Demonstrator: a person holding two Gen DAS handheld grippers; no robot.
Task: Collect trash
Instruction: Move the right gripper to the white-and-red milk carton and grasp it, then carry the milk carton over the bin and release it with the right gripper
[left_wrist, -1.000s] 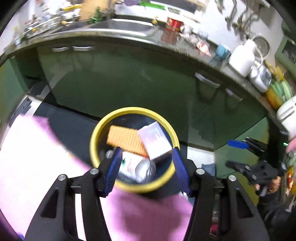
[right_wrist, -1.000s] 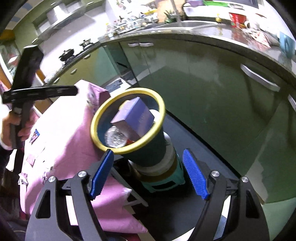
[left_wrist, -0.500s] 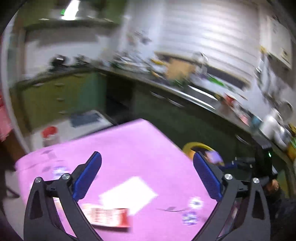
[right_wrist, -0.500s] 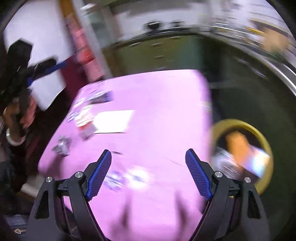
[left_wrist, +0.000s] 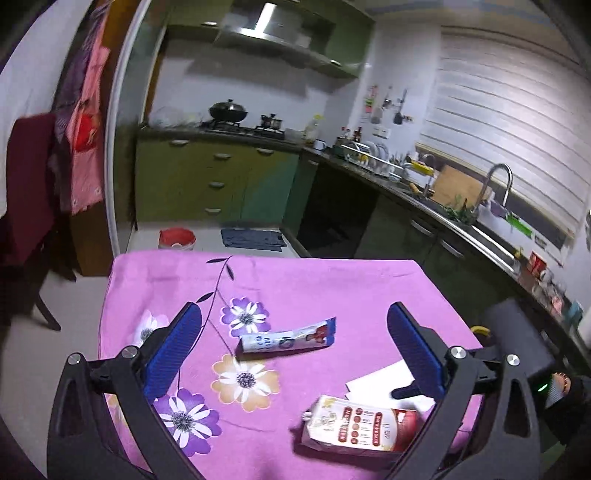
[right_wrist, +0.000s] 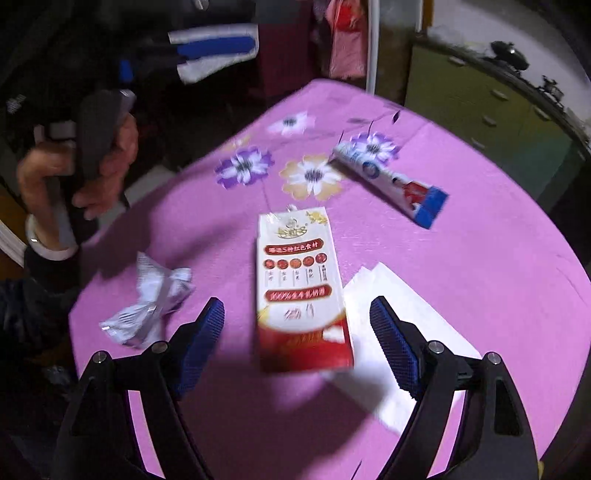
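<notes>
walls: white | cabinets (left_wrist: 207, 177): green | hood (left_wrist: 273, 33): steel | window blind (left_wrist: 517, 122): striped | floor: pale tile

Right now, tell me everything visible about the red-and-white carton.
The carton is a flat printed pack, white at its far end with red banners and a row of red circles, solid red at its near end. It looks like coated card. It lies flat on the pink cloth, its right edge over a white paper, in line with the open right gripper, ungripped.

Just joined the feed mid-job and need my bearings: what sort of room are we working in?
A home kitchen, by the look of it: a stove with a wok under a range hood, a sink with a tall tap, and green cabinets behind the table.
</notes>
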